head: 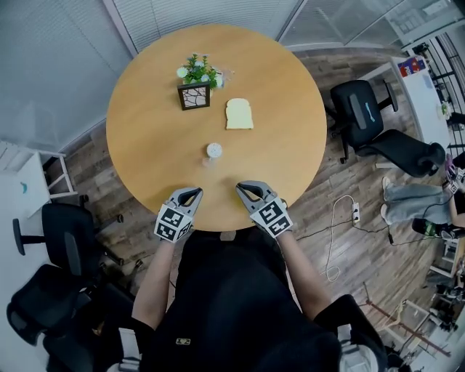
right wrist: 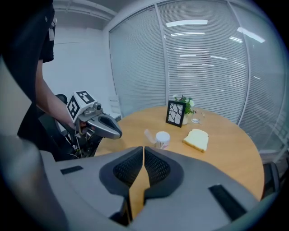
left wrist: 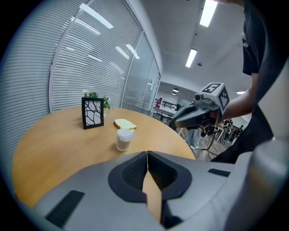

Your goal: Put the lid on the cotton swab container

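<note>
The container (head: 213, 150) stands upright near the middle of the table (head: 145, 109), round, white swabs showing. A clear piece, probably the lid (right wrist: 148, 135), lies just beside it.

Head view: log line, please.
left claw: shut, empty | right claw: shut, empty | cotton swab container: untouched | lid: beside container

A round wooden table (head: 145, 123) stood on plank flooring (head: 320, 182) among black office chairs (head: 360, 109), before blind-covered glass walls (right wrist: 203, 67), under ceiling strip lights (left wrist: 208, 12).
</note>
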Motion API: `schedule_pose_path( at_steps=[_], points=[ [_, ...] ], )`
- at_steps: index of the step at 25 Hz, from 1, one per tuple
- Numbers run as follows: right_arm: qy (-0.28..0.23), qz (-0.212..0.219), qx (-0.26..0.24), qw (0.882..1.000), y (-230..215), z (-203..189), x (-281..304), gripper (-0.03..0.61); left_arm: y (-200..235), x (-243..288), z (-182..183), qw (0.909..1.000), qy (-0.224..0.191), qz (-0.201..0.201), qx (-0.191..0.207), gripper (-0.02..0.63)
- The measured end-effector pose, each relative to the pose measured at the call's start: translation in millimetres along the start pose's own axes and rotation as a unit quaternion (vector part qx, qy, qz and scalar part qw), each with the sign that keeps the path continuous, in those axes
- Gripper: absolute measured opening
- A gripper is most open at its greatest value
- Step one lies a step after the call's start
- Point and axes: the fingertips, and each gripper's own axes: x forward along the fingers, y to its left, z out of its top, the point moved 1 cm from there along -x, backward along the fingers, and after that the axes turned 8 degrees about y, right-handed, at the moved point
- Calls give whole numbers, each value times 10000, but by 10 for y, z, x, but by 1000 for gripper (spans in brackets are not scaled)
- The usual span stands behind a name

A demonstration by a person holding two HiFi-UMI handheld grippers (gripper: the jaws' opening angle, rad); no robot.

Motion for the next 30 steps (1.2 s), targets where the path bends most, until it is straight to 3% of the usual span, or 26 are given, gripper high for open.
schedule_pose_path(
  at_steps=[9, 15, 21, 30],
  points=[
    [102, 151, 278, 9994, 53, -229, 249, 8, 282, 319, -91, 9998, 103, 103, 169, 8],
    [-40, 25, 199, 9998, -22, -292, 354, 8, 406, 550, -92, 9984, -44, 511, 218, 8],
    [-53, 36, 215, 9997, -106, -332, 447, 8, 553, 749, 28, 9943, -121, 880, 587, 8],
    [-4, 139, 109, 9998, -263, -387, 494, 8, 589, 1022, 50, 9927, 100, 818, 883, 9]
  ],
)
